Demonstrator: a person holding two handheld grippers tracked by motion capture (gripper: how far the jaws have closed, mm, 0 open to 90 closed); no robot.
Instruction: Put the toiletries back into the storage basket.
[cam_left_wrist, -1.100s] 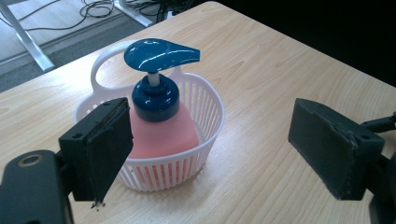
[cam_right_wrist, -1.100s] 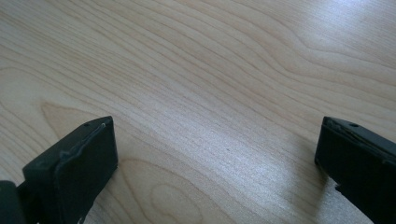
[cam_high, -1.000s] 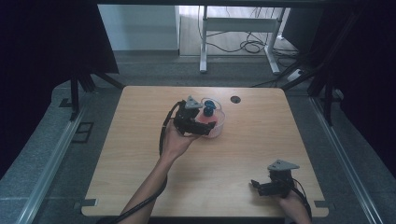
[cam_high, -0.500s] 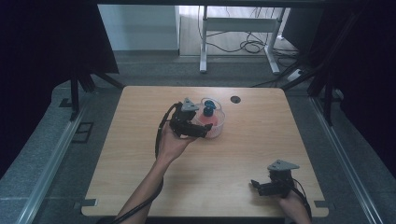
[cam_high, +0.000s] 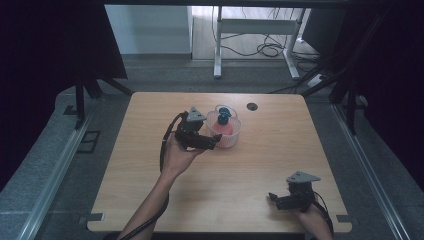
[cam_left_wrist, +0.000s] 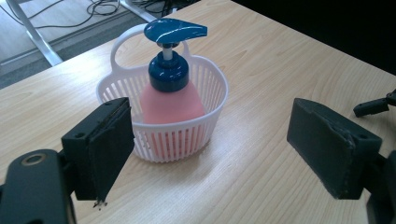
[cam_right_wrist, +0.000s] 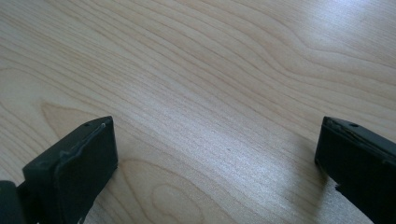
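Left gripper (cam_high: 214, 144), held in a hand (cam_high: 176, 155), sits just beside the white basket (cam_left_wrist: 163, 135) at mid-table, jaws spread wide and gripping nothing. Inside the basket stands a pink bottle (cam_left_wrist: 172, 100) with a blue pump (cam_left_wrist: 175, 30). Right gripper (cam_high: 272, 197) rests near the table's (cam_high: 260, 150) front right corner, jaws also spread, well apart from the basket.

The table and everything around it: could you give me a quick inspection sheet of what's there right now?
Surface: light wooden table, with a dark round hole near its far edge.
Job's things: white slotted basket standing upright, holding a pink pump bottle with a blue pump head.
Clutter: nothing seen.
Grippers: left gripper open, jaws facing the basket and apart from it; right gripper open over bare wood at the table's near right.
Cables: black cable trailing from the left gripper; more cables on the floor behind.
Surroundings: white desk frame, dark curtains.
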